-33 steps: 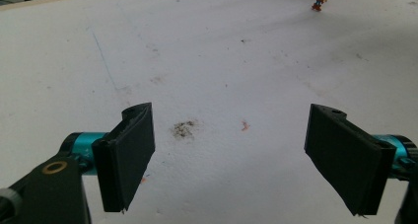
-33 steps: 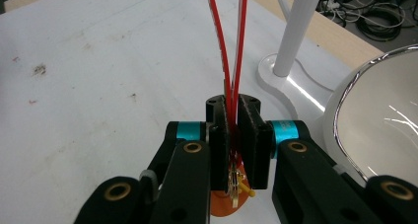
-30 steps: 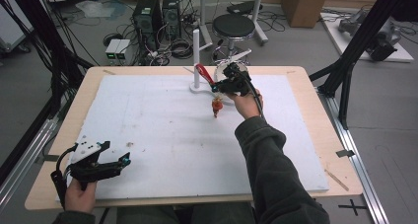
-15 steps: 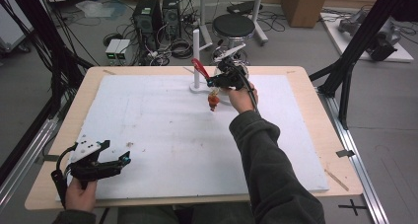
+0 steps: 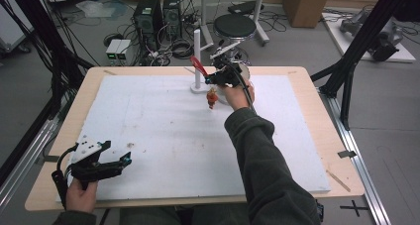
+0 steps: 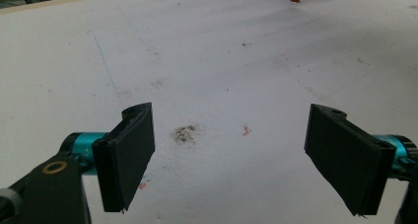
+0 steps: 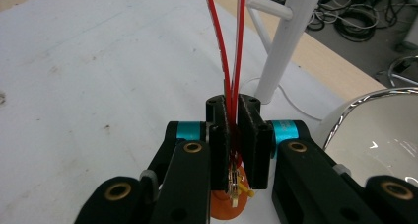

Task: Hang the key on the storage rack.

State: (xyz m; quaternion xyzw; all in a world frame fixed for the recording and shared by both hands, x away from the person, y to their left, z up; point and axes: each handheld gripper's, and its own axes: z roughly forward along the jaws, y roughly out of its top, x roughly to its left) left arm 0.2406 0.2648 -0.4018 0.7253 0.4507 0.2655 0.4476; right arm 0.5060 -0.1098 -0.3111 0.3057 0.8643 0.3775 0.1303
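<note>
1. High view: right gripper point(image 5: 218, 79) sits near the counter's far edge, about midway along it, clamped on a red lanyard point(image 5: 196, 65). The red loop runs up-left toward a white peg stand point(image 5: 197, 51); an orange charm point(image 5: 212, 98) dangles below. The right forearm reaches far across. The left gripper point(image 5: 111, 161) rests at the near left corner, well apart.
2. Left gripper view: jaws wide apart, nothing between them; bare white mat point(image 6: 212, 61) ahead.
3. Right gripper view: jaws pinched tight on the lanyard point(image 7: 231, 51), whose long axis runs straight ahead. The stand's side peg point(image 7: 266, 8) lies just ahead-right. Likely next: hooking the loop over it.
</note>
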